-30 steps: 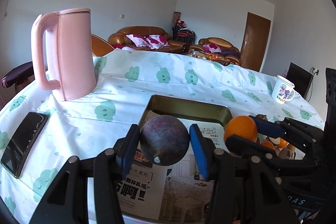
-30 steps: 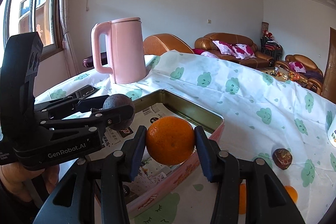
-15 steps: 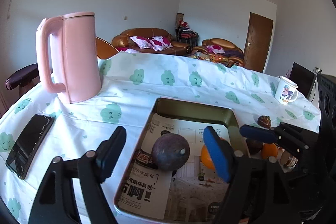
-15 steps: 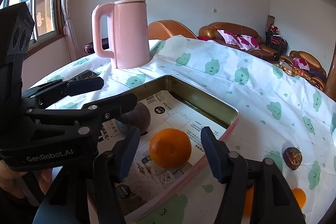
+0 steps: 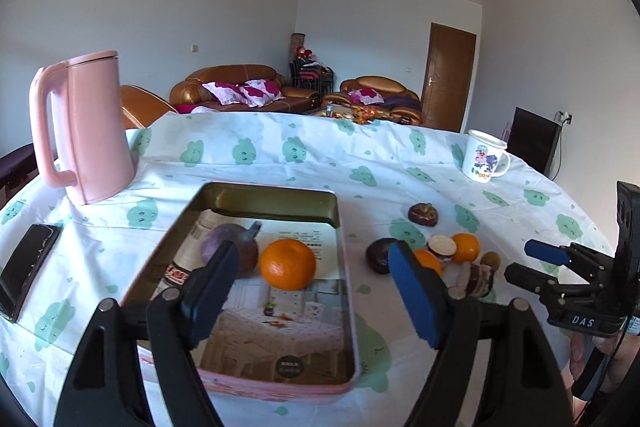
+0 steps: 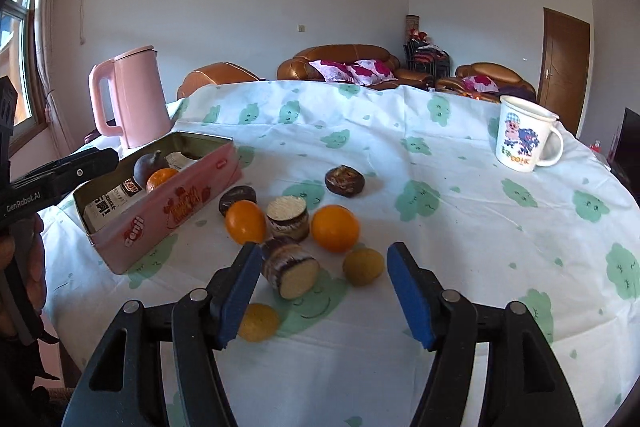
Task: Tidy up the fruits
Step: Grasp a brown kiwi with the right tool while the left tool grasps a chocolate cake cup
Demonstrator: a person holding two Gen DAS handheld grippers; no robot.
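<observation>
A pink tin tray (image 5: 345, 291) (image 6: 160, 227) lined with printed paper holds a purple round fruit (image 5: 230, 251) (image 6: 150, 163) and an orange (image 5: 287, 264) (image 6: 161, 177). My left gripper (image 5: 310, 297) is open and empty, raised above the tray's near end. My right gripper (image 6: 318, 293) is open and empty above loose fruit on the cloth: two oranges (image 6: 335, 228) (image 6: 245, 221), two cut cane pieces (image 6: 291, 265) (image 6: 288, 217), two small yellow fruits (image 6: 363, 265) (image 6: 258, 321) and two dark brown fruits (image 6: 345, 180) (image 6: 237, 197).
A pink kettle (image 5: 86, 129) (image 6: 130, 97) stands behind the tray at the left. A black phone (image 5: 28, 273) lies at the left table edge. A white cartoon mug (image 5: 484, 157) (image 6: 524, 135) stands at the far right. The table has a white cloud-print cloth (image 6: 460, 187).
Both grippers opened and dropped the purple fruit and the orange into the tray, then pulled back and up. My right gripper has swung right over the loose fruit.
</observation>
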